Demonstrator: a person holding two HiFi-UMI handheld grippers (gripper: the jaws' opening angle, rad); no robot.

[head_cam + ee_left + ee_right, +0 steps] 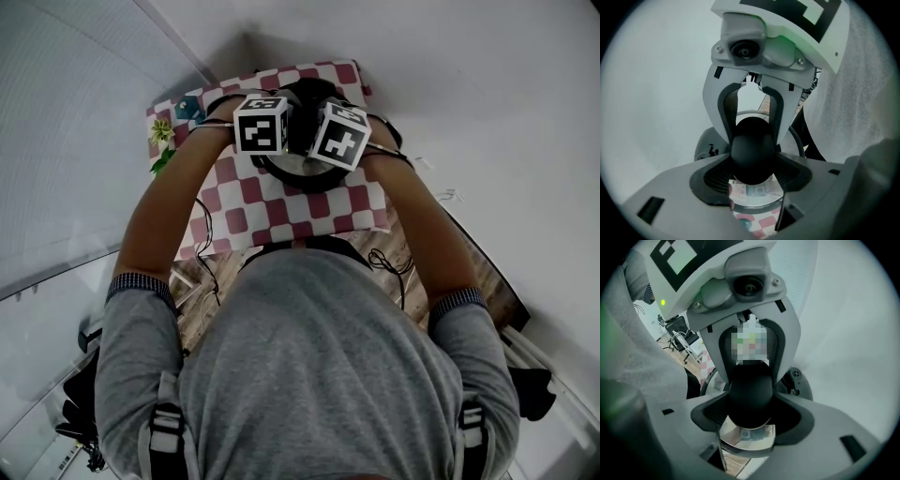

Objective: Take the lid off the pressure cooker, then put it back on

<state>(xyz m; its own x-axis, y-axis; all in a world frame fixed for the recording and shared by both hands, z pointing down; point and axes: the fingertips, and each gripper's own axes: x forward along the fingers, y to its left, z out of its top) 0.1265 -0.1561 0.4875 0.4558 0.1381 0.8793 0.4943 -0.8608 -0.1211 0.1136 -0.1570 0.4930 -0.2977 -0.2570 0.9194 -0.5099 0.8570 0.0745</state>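
Observation:
The lid's black knob sits between the dark pads of my left gripper, which is shut on it. From the opposite side my right gripper is shut on the same knob. Each view shows the other gripper's white fingers hugging the knob. Under the knob lies the shiny metal lid with a small label. In the head view both marker cubes hover over the pressure cooker's dark rim, hiding the jaws and the knob.
The cooker stands on a red-and-white checked cloth on a wooden table. A small flower ornament sits at the cloth's back left corner. Cables trail near the front edge. White walls close in behind and at the left.

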